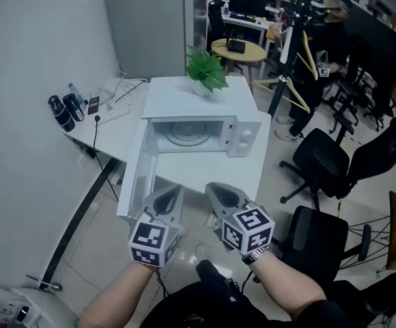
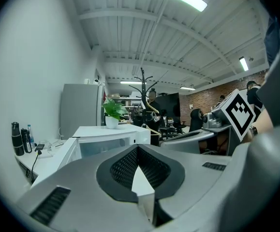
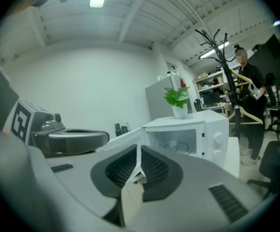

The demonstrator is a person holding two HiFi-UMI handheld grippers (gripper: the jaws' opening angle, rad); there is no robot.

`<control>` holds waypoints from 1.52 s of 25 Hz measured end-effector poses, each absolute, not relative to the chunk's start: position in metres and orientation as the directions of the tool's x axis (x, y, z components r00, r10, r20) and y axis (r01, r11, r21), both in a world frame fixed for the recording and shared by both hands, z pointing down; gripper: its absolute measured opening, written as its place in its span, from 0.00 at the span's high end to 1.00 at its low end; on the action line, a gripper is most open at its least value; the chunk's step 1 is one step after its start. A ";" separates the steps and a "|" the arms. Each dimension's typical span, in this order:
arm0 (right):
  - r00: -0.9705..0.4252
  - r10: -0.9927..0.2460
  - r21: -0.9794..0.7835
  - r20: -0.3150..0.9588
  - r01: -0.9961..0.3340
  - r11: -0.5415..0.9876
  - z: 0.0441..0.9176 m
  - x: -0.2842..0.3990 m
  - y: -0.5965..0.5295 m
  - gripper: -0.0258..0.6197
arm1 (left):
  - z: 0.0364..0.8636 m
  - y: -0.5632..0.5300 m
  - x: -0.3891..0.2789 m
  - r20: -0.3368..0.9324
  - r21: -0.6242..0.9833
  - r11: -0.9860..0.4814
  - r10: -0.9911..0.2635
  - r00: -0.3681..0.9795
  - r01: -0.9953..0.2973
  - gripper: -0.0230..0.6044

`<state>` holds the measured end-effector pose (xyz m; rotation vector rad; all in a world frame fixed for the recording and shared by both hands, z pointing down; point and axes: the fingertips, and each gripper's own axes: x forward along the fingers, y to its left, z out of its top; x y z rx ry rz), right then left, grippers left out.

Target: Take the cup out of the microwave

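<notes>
Cup point(image 3: 172, 144): shows only as a faint clear shape inside the microwave point(image 1: 184, 98), standing on the turntable point(image 1: 184, 134). It is too dim in the right gripper view to be sure of its outline, and the head view does not resolve it.

Microwave sits at centre frame on the white desk point(image 1: 109, 132). Its door point(image 1: 137, 173) is swung fully out toward the lower left, so the cavity faces the person and the way in is clear. A potted plant point(image 1: 206, 70) stands on the microwave roof, out of the reach path.

Left gripper point(image 1: 169, 198) and right gripper point(image 1: 223, 195) are held side by side at lower centre. Both aim at the opening and are well apart from the microwave. Judged: this is an approach posture, with the reach into the cavity not yet made.

Left fingers point(image 2: 125, 166): tips together, nothing between them.
Right fingers point(image 3: 152, 166): tips together apart from a thin slit, and likewise empty. Nothing is in reach to grip, so the narrow setting suits travel.

Judgement on the next move: whichever gripper goes in must spread its fingers before it reaches the cup. The door crowds the left side of the opening, so the right gripper looks to have the freer line. A clear cup on a turntable may slide or tip if nudged.
</notes>
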<state>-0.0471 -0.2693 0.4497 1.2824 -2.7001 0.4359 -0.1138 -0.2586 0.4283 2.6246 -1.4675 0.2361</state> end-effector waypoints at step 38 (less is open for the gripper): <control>-0.528 -0.722 -0.108 0.448 -0.833 0.542 0.616 -0.092 -0.581 0.36 | 0.496 -0.480 -0.142 0.346 0.079 -0.330 -0.876 0.337 -0.941 0.96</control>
